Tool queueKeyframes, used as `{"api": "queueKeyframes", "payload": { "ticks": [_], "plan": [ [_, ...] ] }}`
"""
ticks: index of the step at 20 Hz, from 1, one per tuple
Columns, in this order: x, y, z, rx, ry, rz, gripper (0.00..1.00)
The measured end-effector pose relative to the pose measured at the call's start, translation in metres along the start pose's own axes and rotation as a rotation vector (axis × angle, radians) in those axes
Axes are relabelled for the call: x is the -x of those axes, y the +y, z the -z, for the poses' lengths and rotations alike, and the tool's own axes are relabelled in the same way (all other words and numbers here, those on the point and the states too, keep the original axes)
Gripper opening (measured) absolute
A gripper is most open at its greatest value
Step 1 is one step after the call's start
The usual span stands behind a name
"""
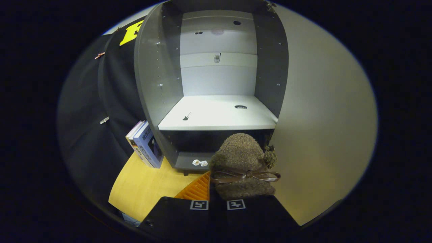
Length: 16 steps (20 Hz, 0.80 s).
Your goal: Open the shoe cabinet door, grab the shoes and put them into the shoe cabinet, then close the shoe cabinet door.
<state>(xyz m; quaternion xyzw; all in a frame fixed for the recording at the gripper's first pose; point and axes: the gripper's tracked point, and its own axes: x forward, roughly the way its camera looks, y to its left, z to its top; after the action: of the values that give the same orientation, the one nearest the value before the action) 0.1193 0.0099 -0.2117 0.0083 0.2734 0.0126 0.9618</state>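
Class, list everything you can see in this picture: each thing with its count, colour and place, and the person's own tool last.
Shoe cabinet: one, grey, open, white shelf inside, ahead of the tool.
Cabinet door: one, pale, swung open beside the shoe.
Shoe: one, brown, fuzzy, with a bow, just ahead of the fingers, before the lower compartment.
Books: a few, blue and white, leaning beside the cabinet.
Floor: one, yellow wood.
Ridged thing: one, orange, by the shoe.
Tool: one, fingers close together at the shoe's heel.

Dim, warm light. The cabinet shelf (216,114) glows brightest, the space beneath it falls into deep shadow, straight edges bow outward, and the open door (324,128) looks soft.
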Motion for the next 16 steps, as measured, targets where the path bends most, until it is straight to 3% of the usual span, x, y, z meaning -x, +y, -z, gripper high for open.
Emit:
{"api": "queueKeyframes", "payload": {
  "ticks": [4,16],
  "plan": [
    [-0.015,-0.004,-0.030,-0.052,0.028,-0.021,0.05],
    [-0.069,0.011,-0.112,0.057,0.047,-0.030,0.05]
  ]
}}
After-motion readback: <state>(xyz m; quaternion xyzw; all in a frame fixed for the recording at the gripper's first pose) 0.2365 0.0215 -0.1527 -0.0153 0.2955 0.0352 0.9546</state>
